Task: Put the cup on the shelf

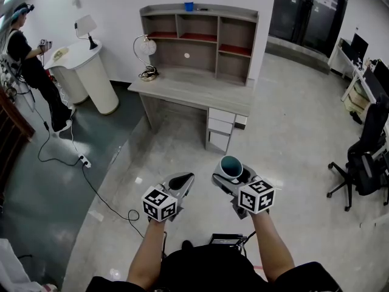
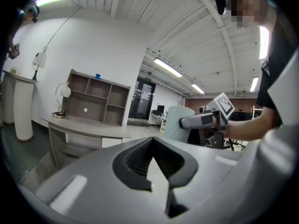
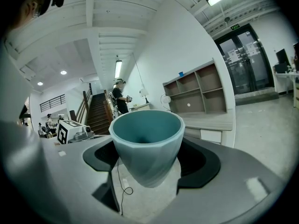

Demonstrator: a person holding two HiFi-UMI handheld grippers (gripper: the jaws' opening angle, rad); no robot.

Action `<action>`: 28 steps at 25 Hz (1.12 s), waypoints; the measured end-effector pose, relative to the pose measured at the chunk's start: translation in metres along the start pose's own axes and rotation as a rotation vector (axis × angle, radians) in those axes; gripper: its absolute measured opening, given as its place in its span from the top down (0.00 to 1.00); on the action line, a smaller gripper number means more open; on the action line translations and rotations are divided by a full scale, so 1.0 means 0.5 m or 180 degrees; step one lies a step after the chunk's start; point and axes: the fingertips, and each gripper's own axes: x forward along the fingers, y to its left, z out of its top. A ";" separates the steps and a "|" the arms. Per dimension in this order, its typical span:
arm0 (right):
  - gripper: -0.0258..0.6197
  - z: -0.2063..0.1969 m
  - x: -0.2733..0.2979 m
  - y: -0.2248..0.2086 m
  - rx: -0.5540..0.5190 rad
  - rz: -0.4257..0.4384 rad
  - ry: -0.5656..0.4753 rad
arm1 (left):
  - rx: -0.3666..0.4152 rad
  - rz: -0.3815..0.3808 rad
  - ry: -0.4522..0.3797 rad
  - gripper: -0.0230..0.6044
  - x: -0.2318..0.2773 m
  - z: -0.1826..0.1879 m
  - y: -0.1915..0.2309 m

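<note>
A teal cup [image 1: 231, 166] stands upright between the jaws of my right gripper [image 1: 232, 175], which is shut on its lower body. In the right gripper view the cup [image 3: 147, 143] fills the middle, its mouth facing up and nothing inside it. My left gripper [image 1: 181, 180] is held beside it at the left, shut with nothing in it; its jaw tips meet in the left gripper view [image 2: 151, 141]. The wooden shelf unit [image 1: 197, 41] stands on a desk [image 1: 182, 93] some way ahead, against the white wall. The shelf [image 3: 196, 90] also shows beyond the cup.
A globe lamp [image 1: 146, 50] and a coiled cord sit on the desk's left end; a small blue object [image 1: 189, 6] is on the shelf top. Drawers [image 1: 220, 129] hang under the desk. A person [image 1: 30, 59] stands at a white counter [image 1: 85, 72]. An office chair [image 1: 364, 163] is at the right. A cable [image 1: 91, 181] runs across the floor.
</note>
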 end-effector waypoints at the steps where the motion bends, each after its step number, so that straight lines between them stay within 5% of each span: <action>1: 0.36 0.000 -0.001 -0.001 0.0002 0.0007 -0.0002 | 0.0006 0.0013 0.0009 0.96 0.001 -0.001 0.000; 28: 0.36 -0.018 -0.069 -0.090 0.0228 0.0295 -0.0004 | -0.0056 0.0273 0.0153 0.96 0.072 -0.048 -0.070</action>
